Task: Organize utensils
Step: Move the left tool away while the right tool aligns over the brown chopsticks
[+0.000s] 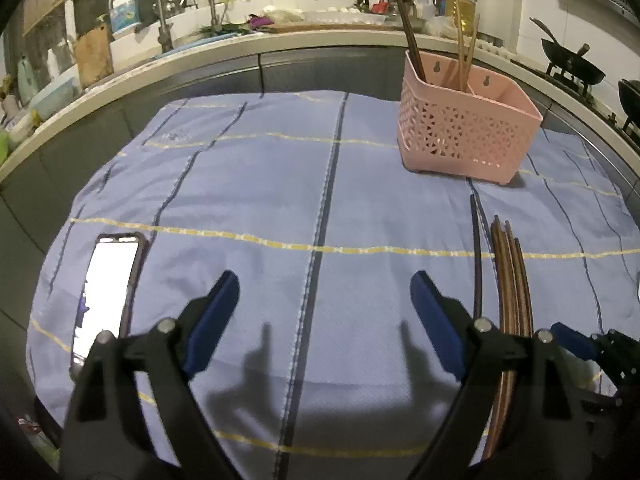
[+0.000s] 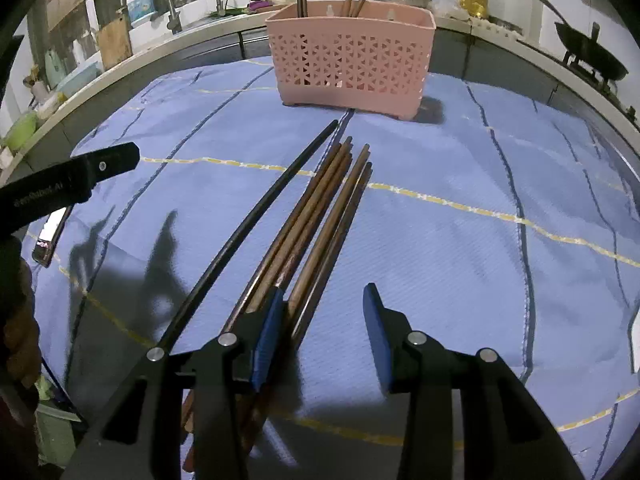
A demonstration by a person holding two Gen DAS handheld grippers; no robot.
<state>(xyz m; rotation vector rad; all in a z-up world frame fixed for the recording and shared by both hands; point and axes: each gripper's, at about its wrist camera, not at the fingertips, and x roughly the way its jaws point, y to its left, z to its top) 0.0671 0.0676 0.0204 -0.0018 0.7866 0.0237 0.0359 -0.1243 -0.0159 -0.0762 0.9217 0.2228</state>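
L gripper [image 1: 324, 300]: jaws wide apart, nothing between, over bare cloth [image 1: 248, 184] | R gripper [image 2: 324, 320]: jaws part-open, gripping nothing, left pad beside brown chopsticks [image 2: 320, 208] lying on cloth | black chopstick [image 2: 256, 216] just left of bundle | pink basket [image 2: 350, 56] at far edge, several chopsticks upright inside | phone [image 1: 106, 296] near left.

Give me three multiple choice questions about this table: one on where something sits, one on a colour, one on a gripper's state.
1. Where is the phone?
A. in the basket
B. on the cloth, left of the left gripper
C. on the counter

2. What colour is the basket?
A. pink
B. green
C. white

3. How is the left gripper?
A. shut on a chopstick
B. shut, empty
C. open, empty

Answers: 1 B, it lies face up on the cloth. 2 A, its latticed walls are pink. 3 C, only cloth shows between its spread fingers.
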